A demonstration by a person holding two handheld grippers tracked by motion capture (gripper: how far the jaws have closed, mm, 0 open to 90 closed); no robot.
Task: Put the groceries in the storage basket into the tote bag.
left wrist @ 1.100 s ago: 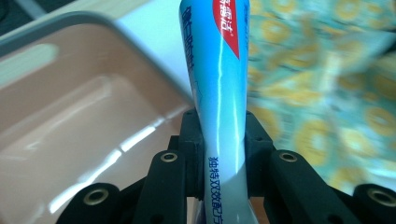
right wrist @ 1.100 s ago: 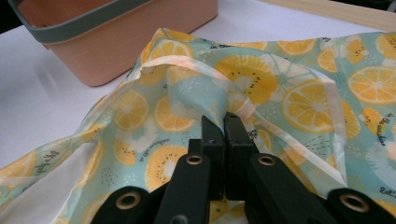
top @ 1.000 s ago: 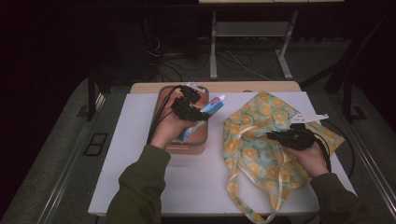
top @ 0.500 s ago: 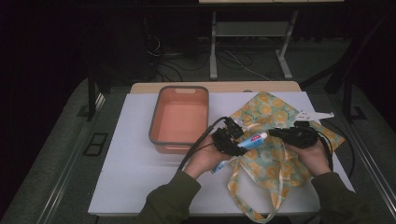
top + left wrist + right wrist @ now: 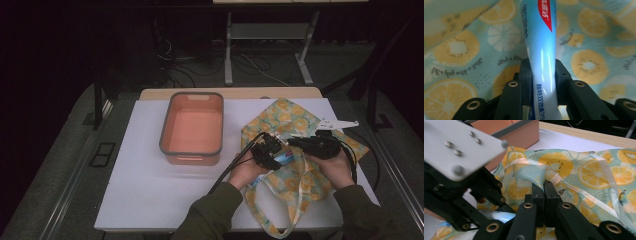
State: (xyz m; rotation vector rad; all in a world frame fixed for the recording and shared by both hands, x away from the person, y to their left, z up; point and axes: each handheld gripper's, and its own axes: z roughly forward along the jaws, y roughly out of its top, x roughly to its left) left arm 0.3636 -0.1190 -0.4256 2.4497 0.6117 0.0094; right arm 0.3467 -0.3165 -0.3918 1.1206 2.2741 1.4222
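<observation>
Left gripper view, toothpaste tube [image 5: 541,50] clamped between left gripper [image 5: 541,72] jaws, over bag [image 5: 461,50]

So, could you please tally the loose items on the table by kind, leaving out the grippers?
Toothpaste tube: 1, clamped in the left gripper
Fruit-print cloth bag: 1, its edge pinched by the right gripper
Orange bin: 1
Total: 3
</observation>
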